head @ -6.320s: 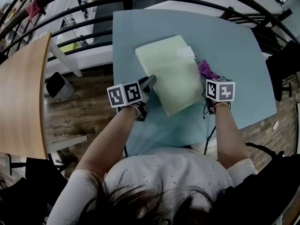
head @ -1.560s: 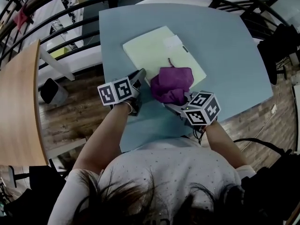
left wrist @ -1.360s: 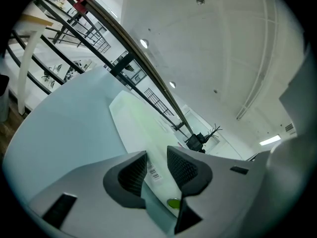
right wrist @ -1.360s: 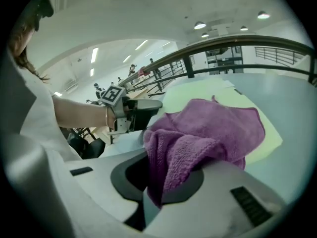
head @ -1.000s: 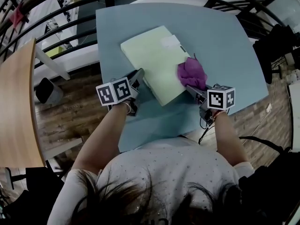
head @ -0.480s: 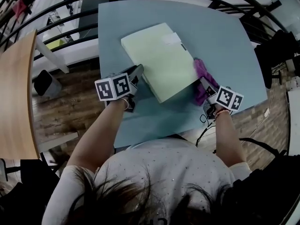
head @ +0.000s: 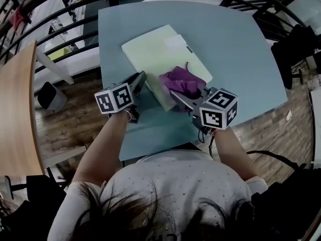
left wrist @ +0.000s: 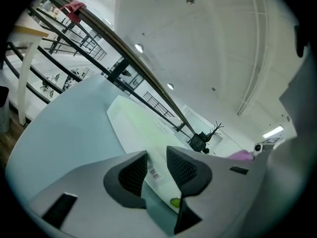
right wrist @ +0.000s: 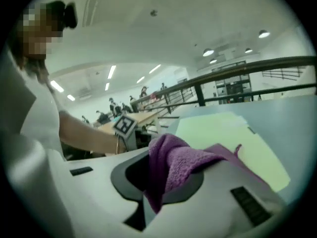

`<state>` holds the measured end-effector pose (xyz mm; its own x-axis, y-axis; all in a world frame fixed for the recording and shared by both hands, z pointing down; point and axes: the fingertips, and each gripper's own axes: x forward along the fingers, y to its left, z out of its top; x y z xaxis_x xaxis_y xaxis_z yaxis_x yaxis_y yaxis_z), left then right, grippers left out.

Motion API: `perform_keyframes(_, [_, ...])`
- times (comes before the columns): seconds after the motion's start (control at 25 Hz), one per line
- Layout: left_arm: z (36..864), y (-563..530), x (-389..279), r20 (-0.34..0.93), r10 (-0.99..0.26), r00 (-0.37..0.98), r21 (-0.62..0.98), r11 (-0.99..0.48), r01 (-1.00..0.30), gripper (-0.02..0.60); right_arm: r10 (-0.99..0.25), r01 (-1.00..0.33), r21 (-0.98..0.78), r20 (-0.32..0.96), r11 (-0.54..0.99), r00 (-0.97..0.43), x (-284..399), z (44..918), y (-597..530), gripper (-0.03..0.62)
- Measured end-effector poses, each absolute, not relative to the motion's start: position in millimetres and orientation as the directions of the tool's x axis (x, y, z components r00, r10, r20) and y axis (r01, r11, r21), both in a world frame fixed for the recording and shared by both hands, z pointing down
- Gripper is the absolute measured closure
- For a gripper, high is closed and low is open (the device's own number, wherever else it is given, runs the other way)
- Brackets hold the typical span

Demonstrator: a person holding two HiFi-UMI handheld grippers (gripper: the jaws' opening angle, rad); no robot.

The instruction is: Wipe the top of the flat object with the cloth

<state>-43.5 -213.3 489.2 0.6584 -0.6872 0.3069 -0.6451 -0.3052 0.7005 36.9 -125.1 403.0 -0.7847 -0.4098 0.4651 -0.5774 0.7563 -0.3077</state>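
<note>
A pale yellow-green flat object [head: 153,54] lies on the blue-grey table [head: 235,49], with a white label [head: 176,40] near its far corner. My left gripper [head: 140,79] sits at its left edge. In the left gripper view the object [left wrist: 138,128] runs between the ribbed pads [left wrist: 134,173] of the left gripper [left wrist: 156,165], which are closed on that edge. My right gripper [head: 179,95] is shut on a purple cloth [head: 183,81], which rests on the object's near right part. In the right gripper view the cloth [right wrist: 178,162] bulges out of the right gripper [right wrist: 168,180] over the object [right wrist: 228,138].
A curved wooden table [head: 20,104] stands to the left beyond a strip of wood floor. Black railing [head: 65,29] runs along the far left, with a grey bin [head: 44,92] beneath it. A dark chair [head: 301,44] stands at the right.
The right gripper has swept the cloth from the object's right edge back left onto its near part. The left gripper has stayed at the left edge.
</note>
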Motion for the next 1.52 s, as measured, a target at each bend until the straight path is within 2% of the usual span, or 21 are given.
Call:
perform_keyframes(0.12, [490,-212,-43,0.309,-0.691,0.653,0.697,-0.303,-0.65,0.457,-0.256,-0.492,-0.194,0.664,0.849,-0.703,19,458,-88,0.571])
perform_keyframes(0.2, [490,-211,-43,0.307,-0.691,0.654,0.695,-0.307,-0.651,0.457,-0.224,-0.445,-0.139,0.711,0.885,-0.666,23,473,-76,0.57])
perform_keyframes(0.36, [489,-211,-41,0.307,-0.684,0.662,0.696,-0.312,-0.646,0.457,-0.228,-0.479,-0.172,0.711,0.861,-0.666,52,473,-86,0.571])
perform_keyframes(0.56, [488,-209,-43,0.308,-0.704,0.64,0.672,-0.315,-0.671,0.457,-0.316,-0.594,-0.162,0.722,0.788,-0.616,112,473,-123,0.571])
perform_keyframes(0.72, [489,-208,-44,0.312,-0.717,0.623,0.653,-0.315,-0.689,0.457,-0.344,-0.639,-0.21,0.698,0.74,-0.628,153,471,-143,0.571])
perform_keyframes(0.84, [485,-205,-44,0.293,-0.746,0.598,0.611,-0.336,-0.717,0.457,-0.375,-0.682,-0.281,0.664,0.676,-0.646,188,470,-158,0.571])
perform_keyframes(1.0, [479,-197,-45,0.266,-0.811,0.522,0.465,-0.367,-0.806,0.457,-0.409,-0.713,-0.393,0.616,0.581,-0.673,233,468,-178,0.571])
perform_keyframes(1.08, [473,-193,-50,0.247,-0.836,0.489,0.488,-0.329,-0.809,0.458,-0.408,-0.682,-0.455,0.563,0.573,-0.719,244,459,-181,0.571])
perform_keyframes(1.16, [455,-186,-56,0.199,-0.885,0.421,0.5,-0.277,-0.82,0.496,-0.435,-0.644,-0.485,0.48,0.592,-0.762,254,437,-186,0.572])
perform_keyframes(1.28, [420,-164,-69,0.2,-0.96,0.196,0.462,-0.084,-0.883,0.59,-0.505,-0.609,-0.456,0.34,0.649,-0.793,268,383,-198,0.572])
perform_keyframes(1.36, [387,-146,-60,0.187,-0.977,0.107,0.473,-0.006,-0.881,0.591,-0.541,-0.593,-0.398,0.247,0.7,-0.804,275,337,-206,0.572])
perform_keyframes(1.52, [326,-103,-4,-0.015,-0.983,0.182,0.542,-0.161,-0.825,0.591,-0.539,-0.549,-0.246,0.11,0.799,-0.835,286,264,-202,0.572])
